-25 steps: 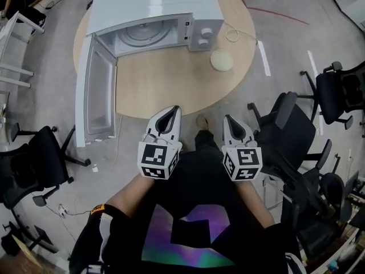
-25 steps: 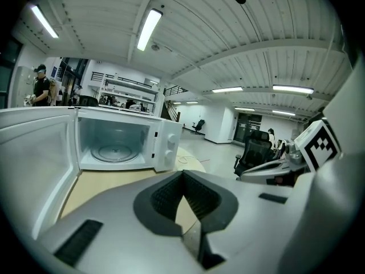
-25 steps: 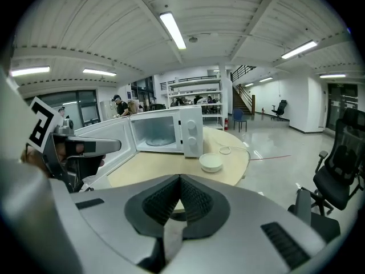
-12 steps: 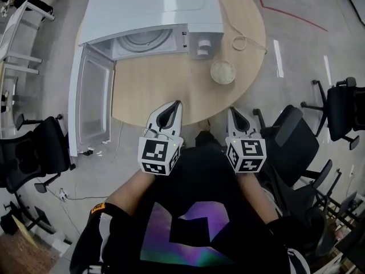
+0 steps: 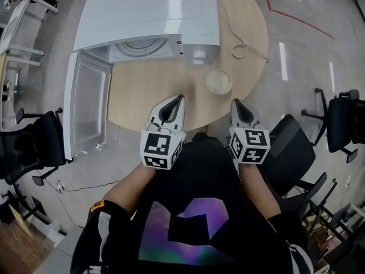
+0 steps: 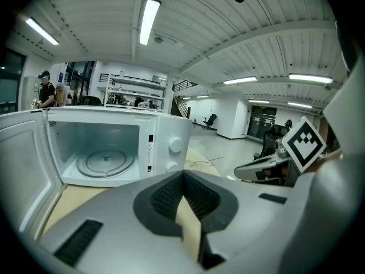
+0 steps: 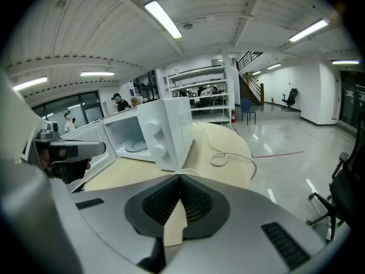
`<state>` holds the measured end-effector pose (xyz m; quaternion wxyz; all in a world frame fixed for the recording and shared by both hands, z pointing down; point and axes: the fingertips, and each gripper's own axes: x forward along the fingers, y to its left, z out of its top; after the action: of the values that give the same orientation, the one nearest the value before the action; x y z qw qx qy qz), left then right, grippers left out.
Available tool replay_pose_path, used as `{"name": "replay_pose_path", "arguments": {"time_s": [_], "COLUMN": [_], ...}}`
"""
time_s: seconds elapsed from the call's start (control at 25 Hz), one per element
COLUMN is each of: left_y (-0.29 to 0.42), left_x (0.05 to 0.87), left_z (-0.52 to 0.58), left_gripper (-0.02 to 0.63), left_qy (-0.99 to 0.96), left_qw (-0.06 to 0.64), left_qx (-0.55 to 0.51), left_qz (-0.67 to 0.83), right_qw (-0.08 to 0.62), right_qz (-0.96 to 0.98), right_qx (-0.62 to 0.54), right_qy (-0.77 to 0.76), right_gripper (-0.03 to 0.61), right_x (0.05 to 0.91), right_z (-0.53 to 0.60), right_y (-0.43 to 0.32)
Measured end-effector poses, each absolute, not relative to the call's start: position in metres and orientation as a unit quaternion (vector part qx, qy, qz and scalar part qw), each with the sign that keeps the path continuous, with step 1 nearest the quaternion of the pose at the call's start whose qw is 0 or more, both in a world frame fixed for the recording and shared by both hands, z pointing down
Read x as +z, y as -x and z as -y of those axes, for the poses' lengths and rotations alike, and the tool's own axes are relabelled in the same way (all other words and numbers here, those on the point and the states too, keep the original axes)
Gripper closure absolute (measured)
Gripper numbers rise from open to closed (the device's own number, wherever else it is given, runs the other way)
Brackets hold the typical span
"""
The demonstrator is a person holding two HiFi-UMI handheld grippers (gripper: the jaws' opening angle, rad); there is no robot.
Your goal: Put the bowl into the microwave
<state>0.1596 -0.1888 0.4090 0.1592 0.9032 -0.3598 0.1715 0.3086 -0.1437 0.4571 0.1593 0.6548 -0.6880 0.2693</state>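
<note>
Stands nearer the bowl [image 5: 219,81] at upper centre, by the open microwave [image 5: 149,17]; holds left gripper [image 5: 175,100] and right gripper [image 5: 236,103] closed, empty; yet to reach.

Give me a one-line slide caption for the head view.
Left gripper and right gripper, both shut and empty, at the edge of the round table; bowl sits before the open microwave.

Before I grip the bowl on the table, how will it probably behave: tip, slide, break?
The bowl looks wide and shallow, so it probably will not tip easily. It seems rigid, perhaps ceramic, so likely fragile if knocked. On the smooth table it may slide when pushed at the rim.
</note>
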Motion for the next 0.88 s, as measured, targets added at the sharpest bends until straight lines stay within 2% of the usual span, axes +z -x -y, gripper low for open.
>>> {"name": "replay_pose_path", "arguments": {"time_s": [0.4,0.88], "left_y": [-0.187,-0.211], "left_x": [0.429,0.460], "left_z": [0.207,0.222], "left_gripper": [0.568,0.568], "left_qy": [-0.899,-0.882], "left_qw": [0.147,0.156], "left_qx": [0.211,0.264], "left_qz": [0.355,0.358], "right_qw": [0.159,0.119], "right_qz": [0.692,0.684], "right_qx": [0.302,0.381], "right_qy": [-0.636,-0.611], "right_gripper": [0.563,0.561], "right_x": [0.476,0.525], "right_z": [0.177,0.192], "right_y": [-0.331,-0.352]}}
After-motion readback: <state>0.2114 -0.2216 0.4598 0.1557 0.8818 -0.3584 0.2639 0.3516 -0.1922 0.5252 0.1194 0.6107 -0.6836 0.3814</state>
